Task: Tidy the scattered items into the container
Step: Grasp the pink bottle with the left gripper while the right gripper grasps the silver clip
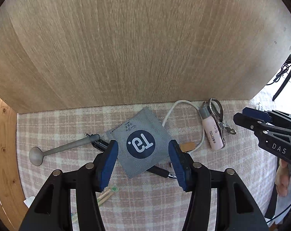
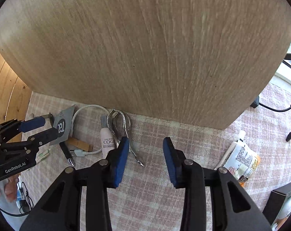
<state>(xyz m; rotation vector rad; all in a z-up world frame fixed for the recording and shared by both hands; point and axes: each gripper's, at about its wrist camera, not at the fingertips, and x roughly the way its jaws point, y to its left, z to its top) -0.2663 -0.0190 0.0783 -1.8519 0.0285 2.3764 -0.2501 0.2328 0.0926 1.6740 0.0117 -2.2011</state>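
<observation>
Sachet [image 1: 140,144], grey with dark round logo, lies flat on checked cloth [image 1: 68,123] near wood panel [image 1: 126,48], overlapping black pen [image 1: 160,171]. Left gripper [image 1: 143,160] above it, jaws apart, straddling sachet; pads not pressing. Spoon [image 1: 62,149] left of sachet. White cable [image 1: 184,107], pink tube [image 1: 211,132] and nippers [image 1: 217,113] to right, tube touching nippers. Right gripper [image 2: 146,158] over bare cloth beside nippers, jaws parted, nothing between. Pouch [image 2: 239,161] far right.
</observation>
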